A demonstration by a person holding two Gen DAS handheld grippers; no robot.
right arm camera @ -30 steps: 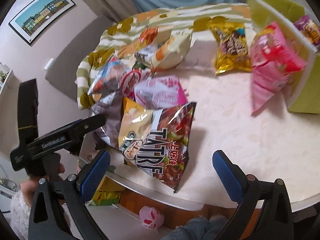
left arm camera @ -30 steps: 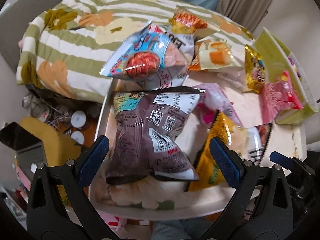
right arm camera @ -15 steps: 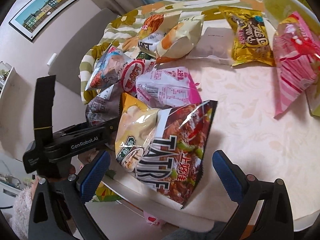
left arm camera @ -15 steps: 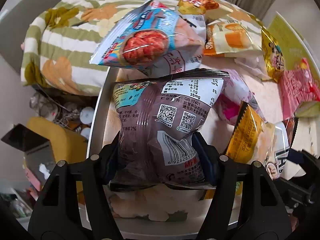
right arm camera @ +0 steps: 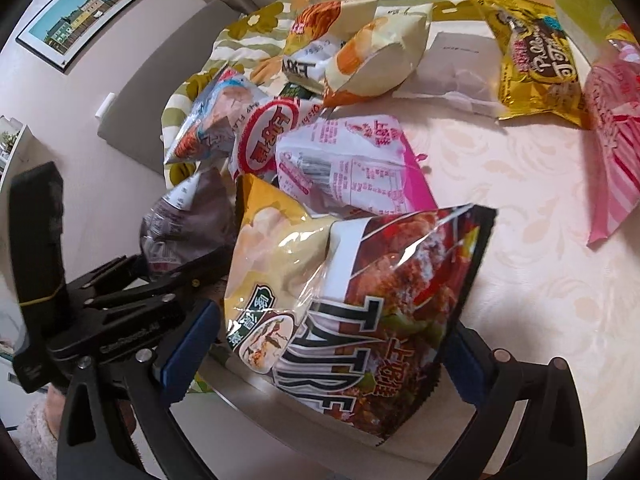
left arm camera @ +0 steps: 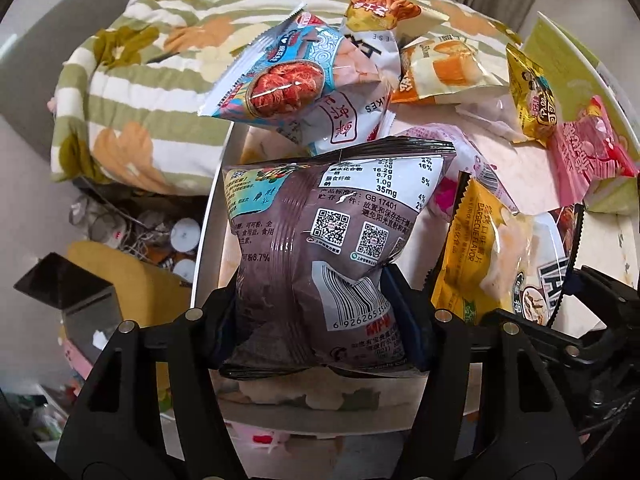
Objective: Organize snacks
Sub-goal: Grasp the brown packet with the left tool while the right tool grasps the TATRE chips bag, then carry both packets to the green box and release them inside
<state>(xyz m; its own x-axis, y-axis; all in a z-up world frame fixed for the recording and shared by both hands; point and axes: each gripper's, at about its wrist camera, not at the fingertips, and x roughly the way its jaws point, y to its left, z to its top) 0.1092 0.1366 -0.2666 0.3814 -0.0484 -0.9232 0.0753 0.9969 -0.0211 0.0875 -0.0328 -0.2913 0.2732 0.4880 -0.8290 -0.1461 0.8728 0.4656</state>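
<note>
Green bin (left arm camera: 560,60) stands at the far right edge of the white table (right arm camera: 520,208); a pink striped bag (left arm camera: 588,160) leans against its open front. What lies deeper inside the bin cannot be made out. The remaining snacks lie loose on the table: a gold bag (right arm camera: 536,60) just beside the pink striped one, a cream-and-orange bag (right arm camera: 376,56) further back, a blue bag with a red round picture (left arm camera: 280,76) resting on a white bag with red print (left arm camera: 344,128), and a white-and-magenta bag (right arm camera: 352,168) near the middle. Left gripper (left arm camera: 316,316): jaws have just been closing and now pinch the lower part of the purple-brown bag (left arm camera: 332,248), pads pressed into both sides so the foil creases at the waist; the bag stands upright between the fingers at the table's near left edge, back label and barcodes facing the camera. Right gripper (right arm camera: 332,356): jaws spread wide, blue pads on either side of the dark red TATIRE bag (right arm camera: 380,304) and the yellow barbecue chip bag (right arm camera: 272,256) that overlaps it. Whether the pads touch either bag cannot be told; no squeeze is visible. Both bags lie at the near table edge, directly right of the purple-brown one.
</note>
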